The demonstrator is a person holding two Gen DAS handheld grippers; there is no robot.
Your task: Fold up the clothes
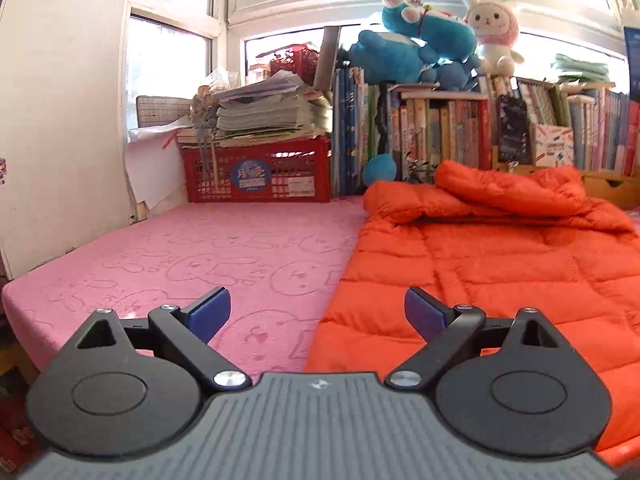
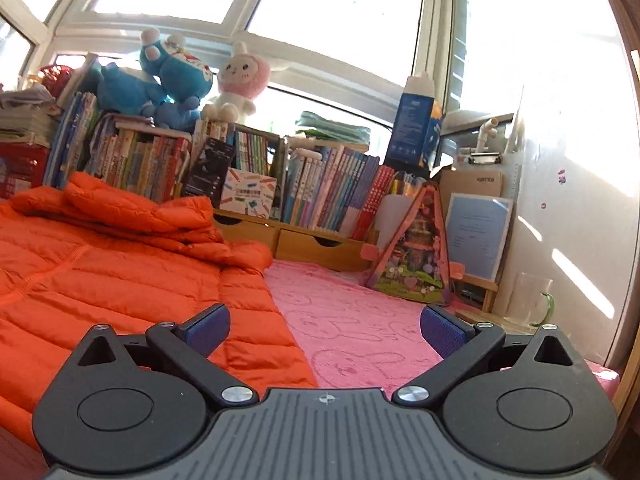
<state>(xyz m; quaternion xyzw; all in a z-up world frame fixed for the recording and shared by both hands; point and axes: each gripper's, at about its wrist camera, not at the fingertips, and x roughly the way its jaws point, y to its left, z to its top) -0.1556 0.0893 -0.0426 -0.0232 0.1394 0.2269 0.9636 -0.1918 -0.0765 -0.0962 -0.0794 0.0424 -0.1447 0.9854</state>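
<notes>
Orange quilted puffer jacket [image 1: 492, 264] lies flat on the pink embossed blanket [image 1: 208, 264], its sleeves folded across the far end. The left gripper [image 1: 317, 312] hovers with blue pads spread wide over the jacket's left edge, gripping nothing. The right gripper [image 2: 325, 328] is likewise spread over the jacket's right edge, its right pad above bare blanket. Bookshelves [image 2: 320, 176] and plush toys [image 2: 168, 76] stand beyond.

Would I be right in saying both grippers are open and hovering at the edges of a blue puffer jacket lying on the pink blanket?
Not quite: the puffer jacket is orange, not blue, as both wrist views show. The rest holds: the left gripper and right gripper are open, over the pink blanket.
</notes>
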